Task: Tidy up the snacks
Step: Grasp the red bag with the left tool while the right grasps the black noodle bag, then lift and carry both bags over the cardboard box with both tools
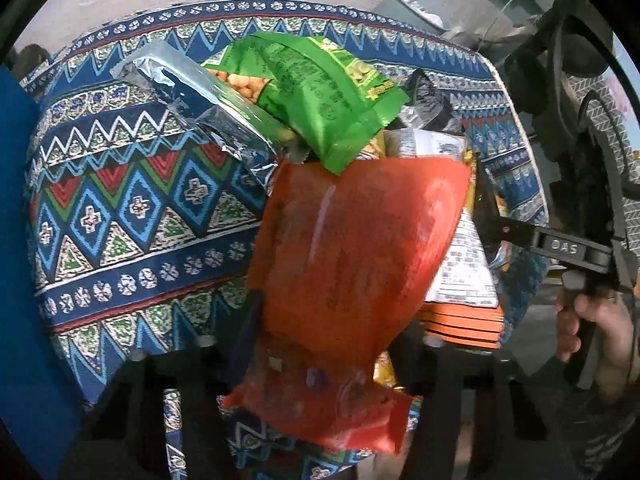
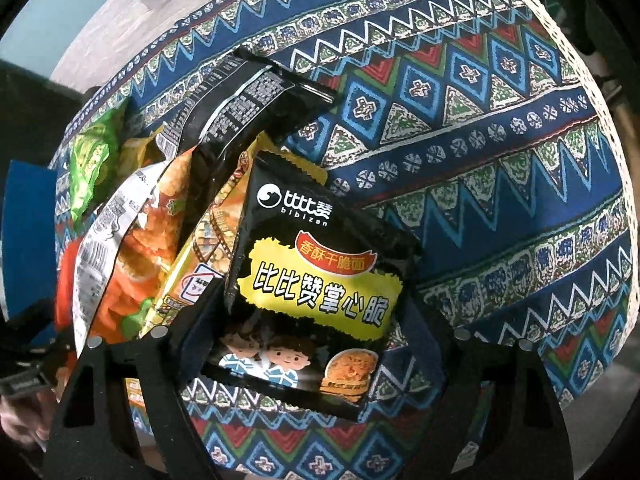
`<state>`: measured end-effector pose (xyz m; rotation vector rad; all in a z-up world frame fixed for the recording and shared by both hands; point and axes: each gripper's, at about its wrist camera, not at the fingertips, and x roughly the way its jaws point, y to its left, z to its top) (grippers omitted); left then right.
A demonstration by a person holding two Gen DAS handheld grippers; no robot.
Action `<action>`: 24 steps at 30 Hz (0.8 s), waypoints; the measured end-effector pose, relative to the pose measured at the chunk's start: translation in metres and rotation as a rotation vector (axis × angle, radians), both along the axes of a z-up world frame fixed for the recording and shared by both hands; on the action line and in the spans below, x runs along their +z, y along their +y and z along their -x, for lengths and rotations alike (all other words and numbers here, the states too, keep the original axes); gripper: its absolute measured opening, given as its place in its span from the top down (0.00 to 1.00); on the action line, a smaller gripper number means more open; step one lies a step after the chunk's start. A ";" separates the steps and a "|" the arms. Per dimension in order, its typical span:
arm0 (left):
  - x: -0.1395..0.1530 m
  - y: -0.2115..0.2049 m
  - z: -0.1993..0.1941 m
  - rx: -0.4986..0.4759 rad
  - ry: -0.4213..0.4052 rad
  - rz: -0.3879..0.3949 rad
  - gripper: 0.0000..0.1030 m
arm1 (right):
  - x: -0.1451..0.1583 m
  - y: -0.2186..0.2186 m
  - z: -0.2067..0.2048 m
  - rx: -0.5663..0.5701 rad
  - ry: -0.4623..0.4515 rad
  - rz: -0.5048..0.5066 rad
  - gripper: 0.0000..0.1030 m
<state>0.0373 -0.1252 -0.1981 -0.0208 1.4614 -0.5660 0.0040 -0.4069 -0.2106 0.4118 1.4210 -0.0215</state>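
Note:
A red snack bag (image 1: 352, 240) stands up out of my left gripper (image 1: 328, 336), which is shut on its pinched lower part. Behind it lies a pile with a green bag (image 1: 320, 92), a silver foil bag (image 1: 200, 100) and a white-backed orange bag (image 1: 464, 256). My right gripper (image 2: 314, 304) points down over a black noodle packet (image 2: 320, 272) lying flat on the patterned cloth (image 2: 480, 160). The packet sits between the open jaws, its edges close to the pads. Beside it are a yellow bag (image 2: 200, 264), an orange bag (image 2: 132, 272) and a long black bag (image 2: 240, 100).
The round table's lace-trimmed edge (image 2: 600, 120) curves down the right. A blue panel (image 1: 16, 240) stands at the left. A person's hand (image 1: 592, 328) holds the other gripper at the right of the left wrist view. A grey bin (image 1: 412, 4) stands on the floor beyond.

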 end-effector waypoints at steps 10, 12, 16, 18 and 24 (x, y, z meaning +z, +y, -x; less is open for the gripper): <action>0.019 0.001 0.010 -0.012 -0.090 -0.047 0.73 | 0.030 0.002 0.001 0.059 -0.089 0.063 0.36; 0.022 0.003 0.012 -0.017 -0.104 -0.050 0.74 | 0.039 0.008 -0.001 0.080 -0.111 0.096 0.36; 0.033 0.005 0.020 -0.031 -0.124 -0.039 0.74 | 0.052 0.021 -0.003 0.113 -0.146 0.139 0.36; 0.040 0.005 0.025 -0.037 -0.140 -0.029 0.74 | 0.057 0.023 -0.004 0.122 -0.165 0.150 0.36; 0.059 0.011 0.030 -0.026 -0.214 -0.037 0.76 | 0.075 0.038 -0.007 0.146 -0.215 0.158 0.36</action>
